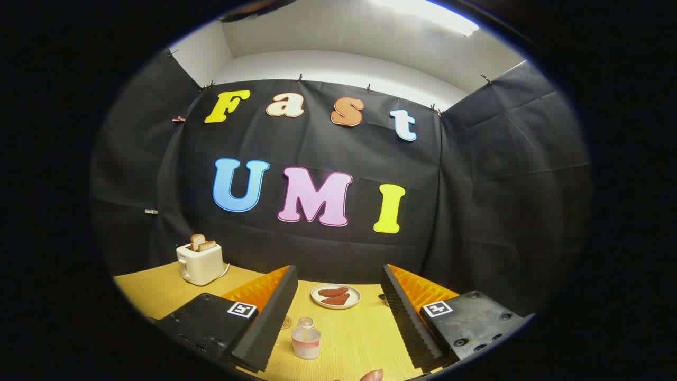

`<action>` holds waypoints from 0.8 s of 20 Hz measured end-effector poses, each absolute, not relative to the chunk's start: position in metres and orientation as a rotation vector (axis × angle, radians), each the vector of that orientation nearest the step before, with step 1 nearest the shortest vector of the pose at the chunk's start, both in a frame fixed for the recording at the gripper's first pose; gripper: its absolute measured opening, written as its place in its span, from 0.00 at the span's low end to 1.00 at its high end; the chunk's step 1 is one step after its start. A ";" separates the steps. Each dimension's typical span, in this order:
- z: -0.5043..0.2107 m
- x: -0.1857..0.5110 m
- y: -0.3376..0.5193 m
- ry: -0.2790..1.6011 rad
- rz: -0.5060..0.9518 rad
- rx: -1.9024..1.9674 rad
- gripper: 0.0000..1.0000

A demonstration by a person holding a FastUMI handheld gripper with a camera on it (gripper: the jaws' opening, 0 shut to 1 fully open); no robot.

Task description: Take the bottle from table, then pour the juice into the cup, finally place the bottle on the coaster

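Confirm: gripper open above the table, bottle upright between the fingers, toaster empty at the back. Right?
Not quite. In the gripper view the toaster holds slices of toast sticking out of its slots, so it isn't empty. The rest stands: the gripper is open and the bottle is upright between the fingers.

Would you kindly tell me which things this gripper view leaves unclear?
- Coaster: mostly hidden behind one finger of the open gripper.
- Small dark thing beside the plate: cut off by the other finger, unidentifiable.
- Bottle between the fingers: too small to judge its fill level.
- Rounded thing below the bottle: cropped, unidentifiable.
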State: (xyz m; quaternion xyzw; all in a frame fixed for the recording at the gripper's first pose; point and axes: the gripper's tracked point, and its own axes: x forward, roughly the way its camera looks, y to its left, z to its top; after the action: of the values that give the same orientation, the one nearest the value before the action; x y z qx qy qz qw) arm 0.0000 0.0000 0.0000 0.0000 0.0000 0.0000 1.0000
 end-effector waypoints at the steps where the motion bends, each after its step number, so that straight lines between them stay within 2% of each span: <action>1: 0.000 0.001 0.001 0.000 0.004 0.001 0.97; 16: -0.002 0.001 0.019 0.002 0.045 0.021 0.97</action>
State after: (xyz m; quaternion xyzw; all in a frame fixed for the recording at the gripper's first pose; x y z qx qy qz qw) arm 0.0013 0.0187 -0.0018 0.0106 0.0012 0.0225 0.9997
